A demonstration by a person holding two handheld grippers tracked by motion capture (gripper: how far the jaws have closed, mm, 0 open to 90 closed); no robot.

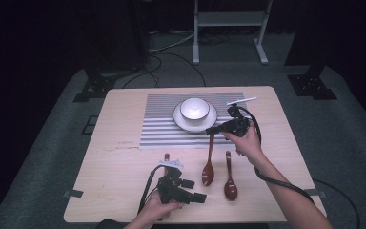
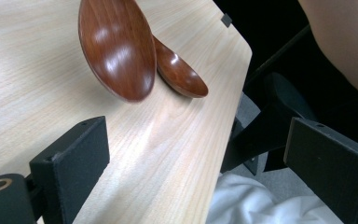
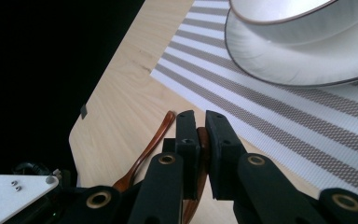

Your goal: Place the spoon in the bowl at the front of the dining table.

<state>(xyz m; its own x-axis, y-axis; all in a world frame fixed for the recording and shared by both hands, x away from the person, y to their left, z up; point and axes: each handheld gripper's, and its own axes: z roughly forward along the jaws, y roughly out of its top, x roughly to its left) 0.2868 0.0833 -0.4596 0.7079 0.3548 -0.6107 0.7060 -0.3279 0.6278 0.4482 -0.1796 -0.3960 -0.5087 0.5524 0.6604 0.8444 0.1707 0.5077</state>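
Observation:
Two brown wooden spoons lie side by side right of the table's middle. My right gripper (image 1: 213, 130) (image 3: 200, 135) is shut on the handle of the left spoon (image 1: 208, 172) (image 2: 116, 46), just at the front edge of the striped placemat (image 1: 157, 129) (image 3: 279, 116). The right spoon (image 1: 230, 187) (image 2: 182, 74) lies free beside it. My left gripper (image 1: 195, 190) (image 2: 198, 163) stands open near the table's front edge, facing both spoon bowls, nothing between its pads. A third spoon (image 1: 167, 156) (image 3: 151, 144) lies partly hidden under the left hand.
A white bowl (image 1: 194, 109) sits on a white plate (image 1: 211, 120) (image 3: 284, 60) on the placemat, close behind the right gripper. The table's front edge (image 2: 223, 116) runs right by the left gripper. A metal stand (image 1: 228, 19) and cables are on the floor beyond.

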